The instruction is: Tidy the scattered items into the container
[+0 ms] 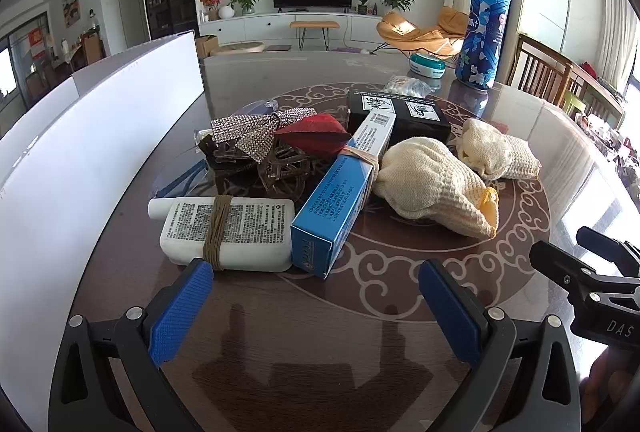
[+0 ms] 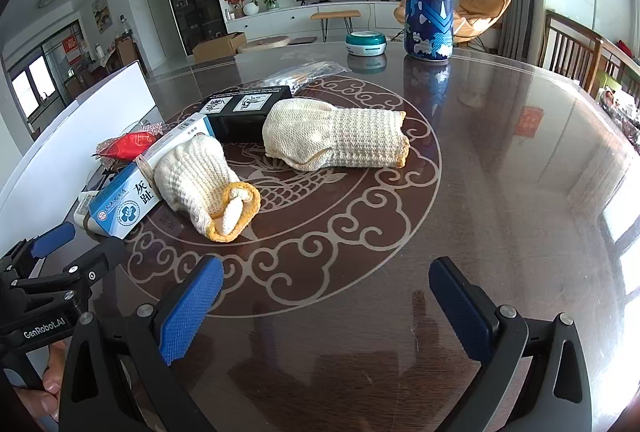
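with both the left gripper [image 1: 316, 306] and right gripper [image 2: 326, 306] spread wide and empty, we should ease the left forward onto the white bottle [image 1: 228, 230] just ahead, then carry it to the white container [image 1: 100, 136] at its left.

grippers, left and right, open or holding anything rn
Left gripper: open, holding nothing.
Right gripper: open, holding nothing.
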Tool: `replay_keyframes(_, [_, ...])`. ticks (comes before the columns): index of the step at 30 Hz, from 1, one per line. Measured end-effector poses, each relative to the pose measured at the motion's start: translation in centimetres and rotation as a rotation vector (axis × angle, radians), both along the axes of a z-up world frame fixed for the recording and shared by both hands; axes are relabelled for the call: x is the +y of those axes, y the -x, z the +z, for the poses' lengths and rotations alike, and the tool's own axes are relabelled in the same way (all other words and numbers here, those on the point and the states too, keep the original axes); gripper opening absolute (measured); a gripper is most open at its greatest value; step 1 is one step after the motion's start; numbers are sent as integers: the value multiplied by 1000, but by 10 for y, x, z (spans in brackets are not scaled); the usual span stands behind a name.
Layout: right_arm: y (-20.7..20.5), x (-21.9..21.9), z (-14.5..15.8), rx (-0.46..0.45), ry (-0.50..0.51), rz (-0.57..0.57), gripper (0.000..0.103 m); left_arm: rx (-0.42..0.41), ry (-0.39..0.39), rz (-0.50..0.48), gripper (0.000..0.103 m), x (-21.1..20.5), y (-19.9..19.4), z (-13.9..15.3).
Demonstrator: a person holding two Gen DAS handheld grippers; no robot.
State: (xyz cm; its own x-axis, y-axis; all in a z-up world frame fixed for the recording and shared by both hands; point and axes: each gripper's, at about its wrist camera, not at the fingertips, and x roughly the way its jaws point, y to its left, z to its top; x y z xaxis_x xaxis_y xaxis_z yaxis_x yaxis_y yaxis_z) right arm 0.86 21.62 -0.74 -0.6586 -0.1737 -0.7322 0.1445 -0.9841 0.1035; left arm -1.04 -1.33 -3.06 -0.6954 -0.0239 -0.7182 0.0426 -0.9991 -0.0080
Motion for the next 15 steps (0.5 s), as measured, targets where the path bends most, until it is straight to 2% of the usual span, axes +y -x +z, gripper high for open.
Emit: replay_keyframes(15, [0,1,0,-1,2,-1,103,-1,-5,1,103,0,1,0])
